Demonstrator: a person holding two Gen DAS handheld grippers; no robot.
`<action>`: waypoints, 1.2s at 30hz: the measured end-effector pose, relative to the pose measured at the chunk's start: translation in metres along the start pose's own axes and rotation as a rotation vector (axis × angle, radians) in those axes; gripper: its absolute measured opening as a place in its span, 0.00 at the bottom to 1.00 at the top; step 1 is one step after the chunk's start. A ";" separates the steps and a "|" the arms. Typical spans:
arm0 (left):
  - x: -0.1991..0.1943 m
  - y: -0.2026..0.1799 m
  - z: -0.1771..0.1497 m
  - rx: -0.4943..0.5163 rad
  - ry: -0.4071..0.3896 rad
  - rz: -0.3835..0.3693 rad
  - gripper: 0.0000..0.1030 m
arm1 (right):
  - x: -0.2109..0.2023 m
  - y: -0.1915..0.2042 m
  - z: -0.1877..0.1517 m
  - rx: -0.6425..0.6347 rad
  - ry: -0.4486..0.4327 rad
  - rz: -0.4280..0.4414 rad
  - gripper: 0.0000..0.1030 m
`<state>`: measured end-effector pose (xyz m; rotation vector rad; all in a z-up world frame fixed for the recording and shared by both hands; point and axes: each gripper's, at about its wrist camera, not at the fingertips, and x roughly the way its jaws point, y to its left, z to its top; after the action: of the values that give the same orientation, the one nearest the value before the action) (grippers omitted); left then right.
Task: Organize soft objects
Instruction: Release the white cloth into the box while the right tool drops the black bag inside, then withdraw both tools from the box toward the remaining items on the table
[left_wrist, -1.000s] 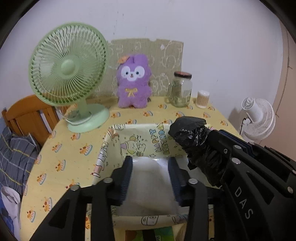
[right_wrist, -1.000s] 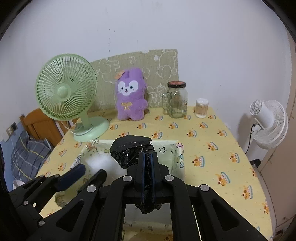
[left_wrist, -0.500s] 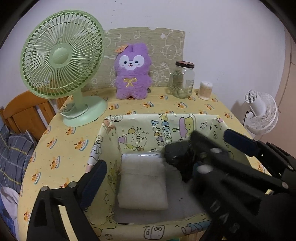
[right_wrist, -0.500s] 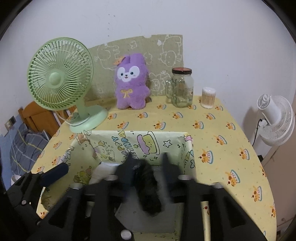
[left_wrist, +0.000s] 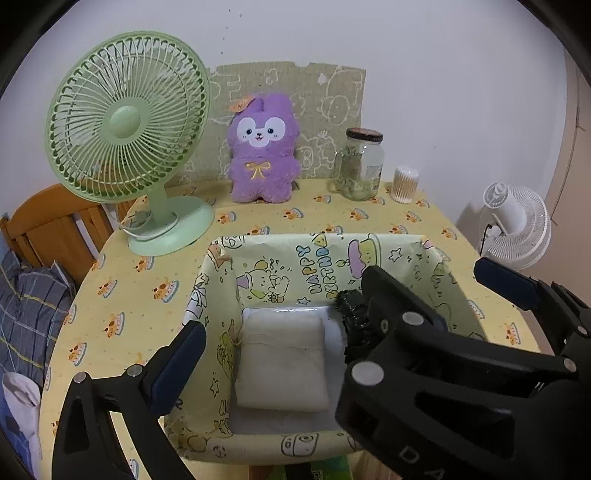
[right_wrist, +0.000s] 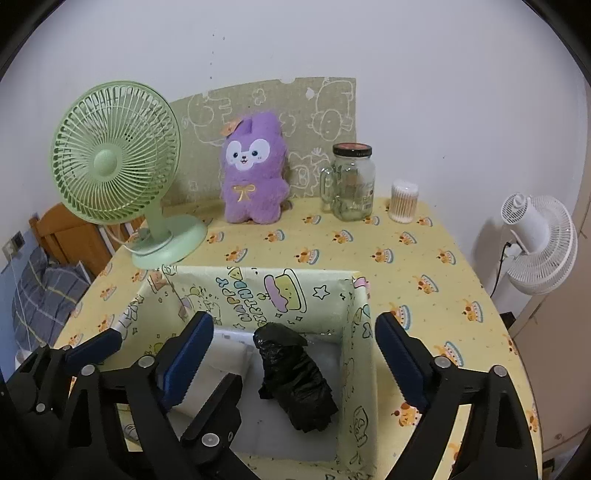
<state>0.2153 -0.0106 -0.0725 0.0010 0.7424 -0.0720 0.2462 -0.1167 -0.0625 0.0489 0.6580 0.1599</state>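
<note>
We list first what is hard to read. In the left wrist view the right gripper (left_wrist: 424, 284) fills the lower right of the frame and covers most of the black bag (left_wrist: 352, 317); only its crumpled top shows. The left gripper (right_wrist: 159, 332) crosses the lower left of the right wrist view and hides part of the white pad (right_wrist: 225, 354).

Surface: a round desk (right_wrist: 406, 266) under a yellow cloth, against a white wall. At the top of the frame stand a green fan (right_wrist: 114, 170), a purple plush (right_wrist: 255, 173), a jar (right_wrist: 351, 184) and a swab tub (right_wrist: 404, 201). A white fan (right_wrist: 539, 243) sits off the right edge.

Task things: both lie in the box (right_wrist: 360, 332), centre frame, pad left, bag right, just beside each other.

Jaws: both pairs are opening, nothing pressed between them. The right pair straddles the box's right wall.
</note>
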 end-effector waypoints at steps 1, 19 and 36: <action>-0.003 -0.001 0.000 0.001 -0.005 0.000 1.00 | -0.004 0.000 0.000 -0.002 -0.003 -0.002 0.91; -0.053 -0.010 0.001 -0.002 -0.078 0.019 1.00 | -0.056 -0.003 0.001 0.027 -0.057 0.001 0.94; -0.101 -0.011 -0.016 -0.021 -0.117 -0.004 0.99 | -0.111 0.005 -0.010 -0.003 -0.114 -0.010 0.94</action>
<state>0.1294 -0.0150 -0.0161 -0.0247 0.6265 -0.0670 0.1530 -0.1295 -0.0025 0.0515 0.5438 0.1476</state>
